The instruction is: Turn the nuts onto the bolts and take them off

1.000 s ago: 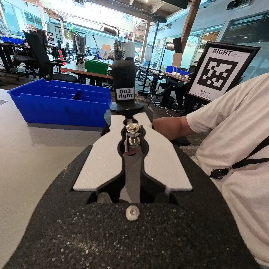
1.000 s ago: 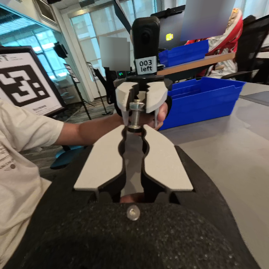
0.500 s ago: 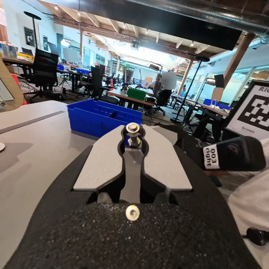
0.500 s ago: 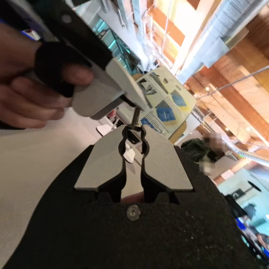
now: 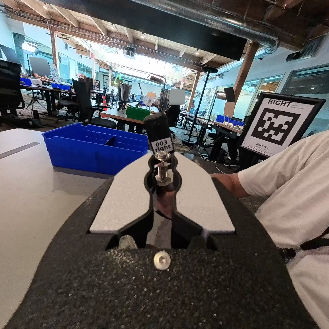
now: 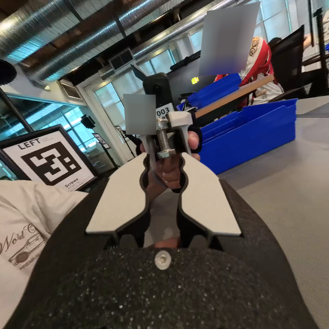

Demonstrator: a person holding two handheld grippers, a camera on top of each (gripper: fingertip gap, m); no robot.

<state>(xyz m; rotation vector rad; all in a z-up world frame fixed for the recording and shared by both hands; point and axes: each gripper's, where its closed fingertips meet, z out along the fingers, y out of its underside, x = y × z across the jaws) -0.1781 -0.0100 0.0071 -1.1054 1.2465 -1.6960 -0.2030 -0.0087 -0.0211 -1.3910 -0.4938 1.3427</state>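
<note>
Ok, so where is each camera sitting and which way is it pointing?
Left wrist view: sits on the left tool, looking forward along its fingers at the bolt it grips, a black camera behind, the blue bin left; the person's arm and white shirt show right.
Right wrist view: sits on the right tool, tilted, facing the left tool head-on; the person's hand holds it, white shirt lower left.
Shared: the bolt, blue bin and table; the views face each other.
</note>
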